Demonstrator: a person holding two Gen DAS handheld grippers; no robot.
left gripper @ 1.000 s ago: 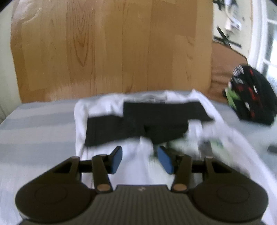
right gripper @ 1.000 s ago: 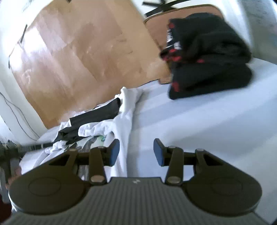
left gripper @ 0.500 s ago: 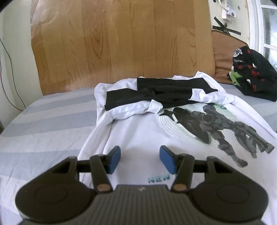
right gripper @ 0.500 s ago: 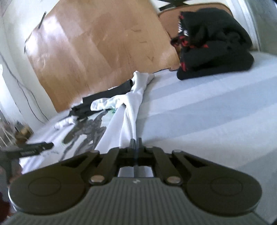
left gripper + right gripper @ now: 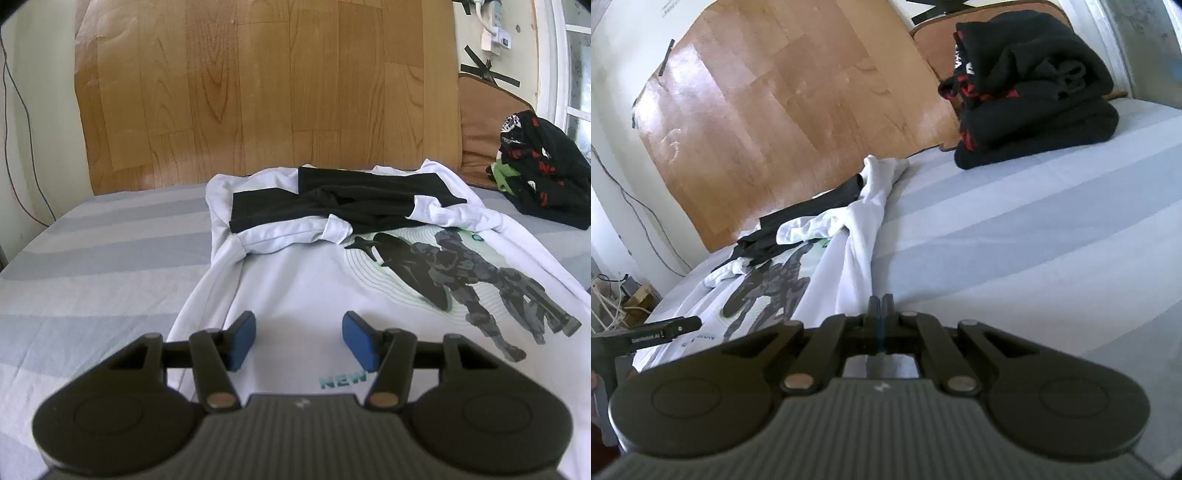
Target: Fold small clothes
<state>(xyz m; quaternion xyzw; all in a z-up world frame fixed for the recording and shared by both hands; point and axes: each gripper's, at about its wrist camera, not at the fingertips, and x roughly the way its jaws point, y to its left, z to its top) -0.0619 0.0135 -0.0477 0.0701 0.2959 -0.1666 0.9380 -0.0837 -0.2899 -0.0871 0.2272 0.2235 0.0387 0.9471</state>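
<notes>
White cotton, the printed T-shirt (image 5: 317,295) is lying flat on the striped bed (image 5: 92,266). The left gripper (image 5: 299,341) is opening over its near hem, nothing between; the right gripper (image 5: 880,306) is pinched closed at the shirt's right edge, risking dragging only one layer.

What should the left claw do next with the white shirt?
Probably dip the left gripper, jaws opening and empty above the white shirt, onto its near left edge and pinch. The right gripper is shut by the right edge.

Shirt (image 5: 314,288) on bed (image 5: 92,258), clothes pile (image 5: 543,184) right.
</notes>
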